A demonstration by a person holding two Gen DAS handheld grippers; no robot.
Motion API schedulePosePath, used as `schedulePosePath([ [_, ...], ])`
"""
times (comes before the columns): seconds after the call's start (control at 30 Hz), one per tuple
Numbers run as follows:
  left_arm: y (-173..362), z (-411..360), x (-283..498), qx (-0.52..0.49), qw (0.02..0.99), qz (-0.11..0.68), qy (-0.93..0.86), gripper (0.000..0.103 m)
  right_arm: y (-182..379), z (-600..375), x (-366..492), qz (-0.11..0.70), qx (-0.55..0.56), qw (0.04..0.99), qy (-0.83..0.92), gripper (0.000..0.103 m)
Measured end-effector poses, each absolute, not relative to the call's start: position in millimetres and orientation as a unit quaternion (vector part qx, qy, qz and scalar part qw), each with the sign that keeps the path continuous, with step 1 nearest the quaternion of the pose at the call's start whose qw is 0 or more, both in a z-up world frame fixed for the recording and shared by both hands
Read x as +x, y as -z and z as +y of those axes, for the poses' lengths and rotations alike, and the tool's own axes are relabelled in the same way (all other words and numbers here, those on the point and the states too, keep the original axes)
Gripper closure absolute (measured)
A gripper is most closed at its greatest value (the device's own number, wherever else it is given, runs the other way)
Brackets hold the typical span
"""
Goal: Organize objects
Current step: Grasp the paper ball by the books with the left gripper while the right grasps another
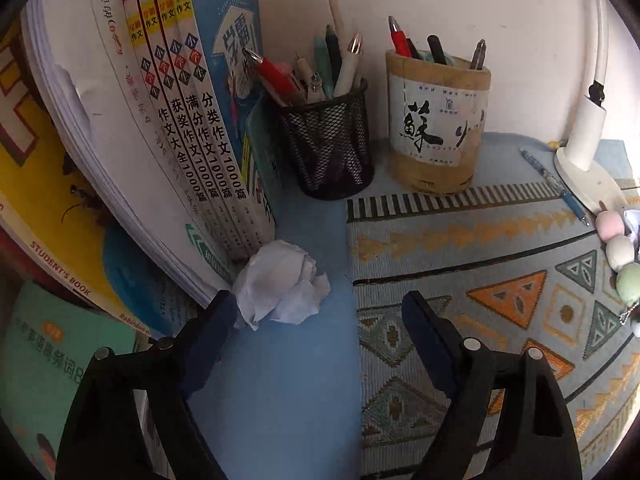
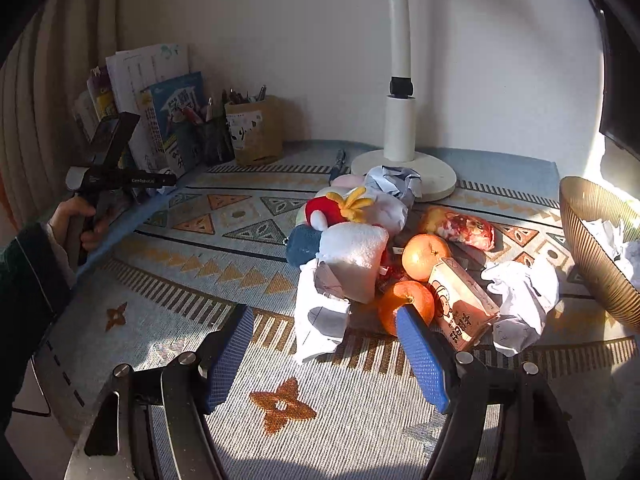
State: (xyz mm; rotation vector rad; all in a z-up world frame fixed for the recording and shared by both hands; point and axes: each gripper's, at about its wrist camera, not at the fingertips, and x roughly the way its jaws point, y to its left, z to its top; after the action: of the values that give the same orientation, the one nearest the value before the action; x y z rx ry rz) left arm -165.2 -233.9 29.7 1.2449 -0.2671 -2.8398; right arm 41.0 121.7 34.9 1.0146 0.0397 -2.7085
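- My left fingers: spread wide, nothing gripped; one crumpled paper ball on the bench touching the left one, beside the books.
- My right fingers: apart, empty.
- Pen holders: two.
- Oranges: two.
- Paper wads by the pile: three.

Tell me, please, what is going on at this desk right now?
A person is tidying a cluttered desk with a handheld gripper in each hand. The left gripper has its jaws open at a crumpled paper ball lying by the leaning books; one jaw touches it, but it is not gripped. The right gripper hangs open and empty before a pile of plush toys, two oranges, snack packets and more crumpled paper. A ribbed bowl on the right already holds paper wads.
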Motion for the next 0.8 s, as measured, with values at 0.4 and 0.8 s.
schedulePosePath([
  [0.4,-19,-245,-176,0.425,0.025,-0.049,0.903,0.082,-19,118,14,0.001,0.403,0.098,0.91,0.034],
  [0.8,-89,-174,-65,0.347,-0.064,0.003,0.936,0.082,-41,135,45,-0.027,0.36,0.164,0.918,0.074],
])
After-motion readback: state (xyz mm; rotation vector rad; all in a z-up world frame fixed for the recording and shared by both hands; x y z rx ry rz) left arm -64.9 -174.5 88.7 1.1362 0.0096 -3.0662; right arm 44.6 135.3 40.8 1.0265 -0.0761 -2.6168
